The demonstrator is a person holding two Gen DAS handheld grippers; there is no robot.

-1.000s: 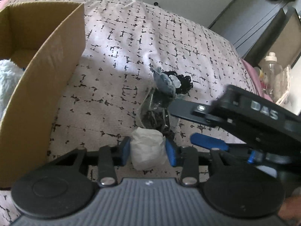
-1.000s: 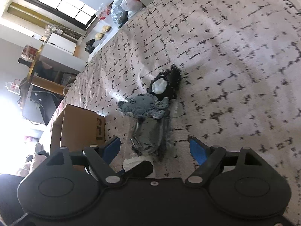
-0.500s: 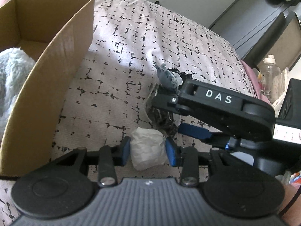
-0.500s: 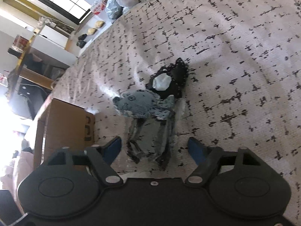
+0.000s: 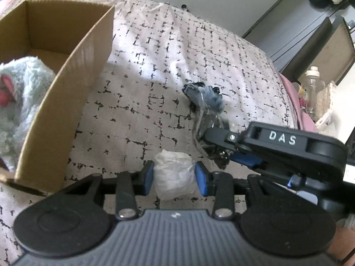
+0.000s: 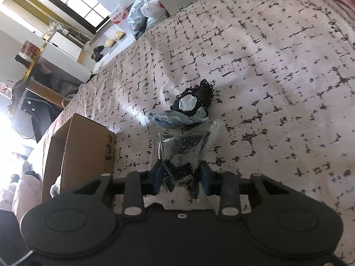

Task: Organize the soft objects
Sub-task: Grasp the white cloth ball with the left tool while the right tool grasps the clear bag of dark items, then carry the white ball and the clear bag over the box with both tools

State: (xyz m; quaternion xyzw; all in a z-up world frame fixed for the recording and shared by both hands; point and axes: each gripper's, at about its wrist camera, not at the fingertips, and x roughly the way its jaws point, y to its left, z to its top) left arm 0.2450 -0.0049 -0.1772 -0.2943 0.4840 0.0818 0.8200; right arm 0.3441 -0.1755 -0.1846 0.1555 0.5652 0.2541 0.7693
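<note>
Left gripper (image 5: 173, 178): its blue fingers (image 5: 148, 177) were closed on a white wad (image 5: 173, 175), one pad pressed to each side of it, low over the bed (image 5: 155, 51).
White wad: crumpled and pale, it sat between the left fingers and stuck out a little ahead of their tips.
Right gripper (image 6: 181, 178): its fingers (image 6: 205, 178) were closed on the near end of a clear bag (image 6: 184, 153), which bunched between the two pads.
Clear bag: it held dark, lacy fabric and lay on the bed, reaching forward from the right fingers; in the left wrist view the bag (image 5: 208, 126) lay ahead and to the right of the left fingers, with the right gripper (image 5: 226, 153) coming in from the right.
Blue cloth (image 6: 175, 120): a small denim-blue piece just past the far end of the bag, touching it.
Black lace piece (image 6: 195, 100): directly beyond the blue cloth, with a white patch at its middle.
Box (image 5: 64, 88): an open cardboard box on the bed, ahead and to the left of the left fingers, well apart from the bag.
Plush (image 5: 20, 93): a fluffy pale toy with a pink part, inside the box.
Bed: covered in a pale spread with broken black grid marks.
</note>
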